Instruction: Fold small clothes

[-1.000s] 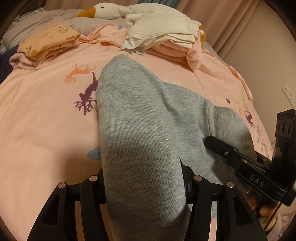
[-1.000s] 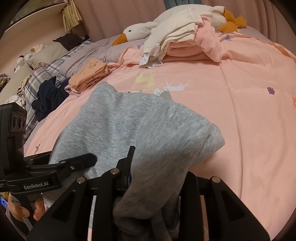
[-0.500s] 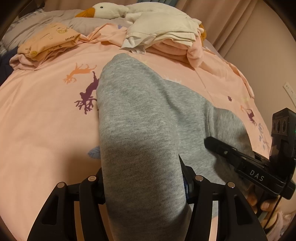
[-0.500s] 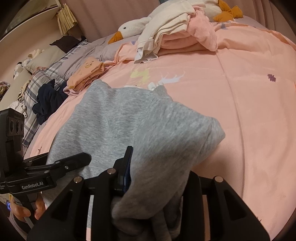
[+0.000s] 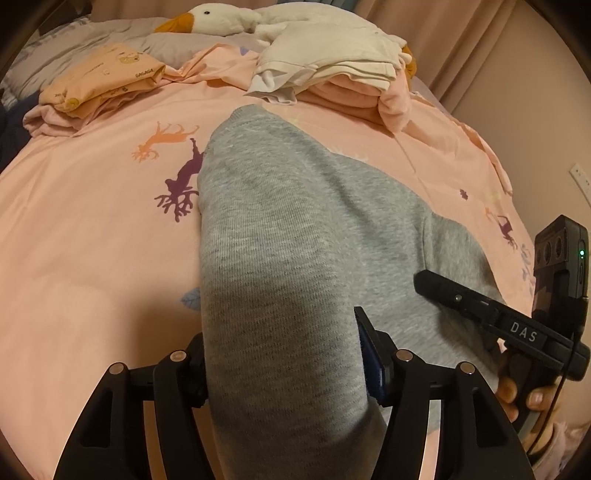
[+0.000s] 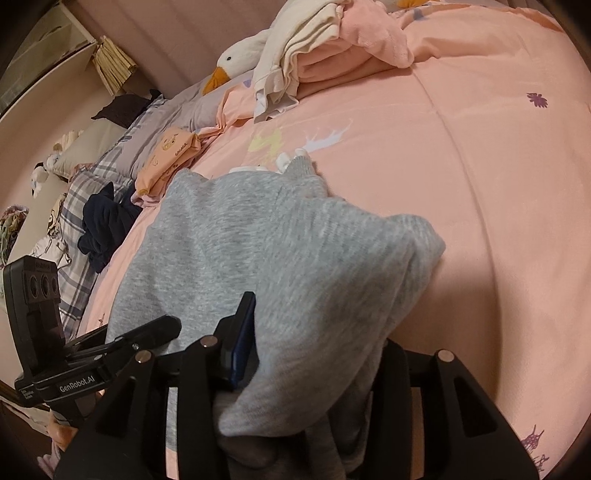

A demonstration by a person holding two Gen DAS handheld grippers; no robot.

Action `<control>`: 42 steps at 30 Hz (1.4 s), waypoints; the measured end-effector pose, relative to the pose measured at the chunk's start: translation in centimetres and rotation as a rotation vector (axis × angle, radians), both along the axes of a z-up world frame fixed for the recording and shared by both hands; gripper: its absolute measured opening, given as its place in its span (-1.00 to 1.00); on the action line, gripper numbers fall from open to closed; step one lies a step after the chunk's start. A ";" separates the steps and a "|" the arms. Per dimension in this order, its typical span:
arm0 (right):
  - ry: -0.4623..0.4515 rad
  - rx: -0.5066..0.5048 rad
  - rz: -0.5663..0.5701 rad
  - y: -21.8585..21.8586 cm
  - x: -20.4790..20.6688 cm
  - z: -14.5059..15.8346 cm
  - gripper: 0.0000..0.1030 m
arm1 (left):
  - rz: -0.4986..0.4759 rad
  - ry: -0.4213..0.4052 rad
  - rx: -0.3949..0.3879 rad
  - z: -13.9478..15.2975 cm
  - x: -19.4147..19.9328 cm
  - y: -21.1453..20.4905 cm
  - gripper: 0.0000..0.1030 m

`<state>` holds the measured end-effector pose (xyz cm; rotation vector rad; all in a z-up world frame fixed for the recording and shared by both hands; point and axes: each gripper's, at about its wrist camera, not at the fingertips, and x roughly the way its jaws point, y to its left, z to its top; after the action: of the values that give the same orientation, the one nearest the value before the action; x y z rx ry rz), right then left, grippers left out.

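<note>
Across the frame's middle, the soft, floppy grey garment [image 5: 295, 229] drapes between both just-loosened claws, left claw [image 5: 284, 354] and right claw [image 6: 310, 354]; hems look the best hold.

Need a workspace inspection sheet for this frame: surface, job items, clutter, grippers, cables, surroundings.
Surface: pink bedspread with deer prints.
Job's things: grey garment spread on it, near edge between both grippers' jaws; folded orange garment; cream and pink pile.
Clutter: goose plush; dark clothes at the bed edge.
Grippers: left gripper and right gripper have just been opening, cloth between the jaws; grip unclear.
Cables: thin black cable by the right hand.
Surroundings: curtain, plaid pillow.
</note>
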<state>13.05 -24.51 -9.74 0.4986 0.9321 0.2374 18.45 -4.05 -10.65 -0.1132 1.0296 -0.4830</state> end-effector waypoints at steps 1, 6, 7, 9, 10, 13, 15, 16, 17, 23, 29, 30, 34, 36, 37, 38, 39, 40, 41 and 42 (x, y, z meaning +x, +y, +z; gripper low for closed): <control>0.000 0.002 -0.002 0.0 0.0 0.0 -0.21 | 0.002 0.000 0.003 0.0 0.0 0.1 0.24; 0.004 0.016 -0.008 -0.4 0.0 -0.1 -0.19 | 0.008 0.003 0.012 0.0 -0.2 0.2 0.29; 0.004 0.019 -0.010 -0.4 0.0 -0.1 -0.18 | 0.008 0.002 0.016 0.0 -0.2 0.2 0.30; 0.006 0.025 -0.012 -0.6 0.0 -0.1 -0.18 | 0.009 -0.001 0.022 0.0 -0.3 0.2 0.31; 0.006 0.029 -0.014 -0.8 0.0 -0.2 -0.17 | 0.009 -0.003 0.026 0.0 -0.4 0.1 0.31; 0.009 0.036 -0.017 -0.9 -0.1 -0.2 -0.17 | 0.010 -0.007 0.033 0.1 -0.5 0.1 0.31; 0.009 0.039 -0.019 -1.1 -0.1 -0.2 -0.17 | 0.011 -0.008 0.034 0.1 -0.6 0.1 0.31; 0.009 0.042 -0.020 -1.1 -0.2 -0.2 -0.16 | 0.011 -0.008 0.035 0.1 -0.7 0.1 0.31; 0.010 0.044 -0.021 -1.1 -0.2 -0.2 -0.16 | 0.012 -0.009 0.037 0.1 -0.7 0.1 0.31; 0.011 0.050 -0.032 -1.5 -0.3 -0.1 -0.12 | 0.017 -0.019 0.049 0.2 -1.2 0.2 0.31; 0.011 0.057 -0.049 -2.0 -0.6 0.0 -0.05 | 0.023 -0.021 0.054 0.2 -1.7 0.4 0.31; 0.011 0.058 -0.052 -2.1 -0.6 0.0 -0.05 | 0.023 -0.022 0.055 0.2 -1.7 0.4 0.31; 0.011 0.060 -0.071 -2.7 -0.8 0.1 -0.04 | 0.025 -0.025 0.060 0.3 -1.9 0.5 0.31; 0.013 0.065 -0.073 -2.9 -0.9 0.1 -0.04 | 0.026 -0.025 0.061 0.3 -2.0 0.5 0.31; 0.013 0.064 -0.075 -3.0 -1.0 0.1 -0.04 | 0.027 -0.026 0.063 0.3 -2.1 0.6 0.31; 0.013 0.065 -0.077 -3.0 -1.0 0.1 -0.04 | 0.027 -0.027 0.065 0.3 -2.1 0.6 0.31; 0.013 0.065 -0.078 -3.0 -1.0 0.1 -0.04 | 0.028 -0.027 0.066 0.3 -2.2 0.6 0.31; 0.013 0.064 -0.078 -2.9 -1.0 0.1 -0.04 | 0.028 -0.027 0.067 0.3 -2.2 0.7 0.31; 0.012 0.063 -0.079 -2.9 -1.0 0.1 -0.04 | 0.028 -0.027 0.068 0.4 -2.3 0.7 0.31; 0.012 0.063 -0.079 -2.9 -1.0 0.2 -0.04 | 0.028 -0.027 0.069 0.4 -2.3 0.7 0.31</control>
<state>12.04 -27.41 -9.57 0.5946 0.9171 0.1924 16.17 -3.34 -10.28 -0.0598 1.0155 -0.4223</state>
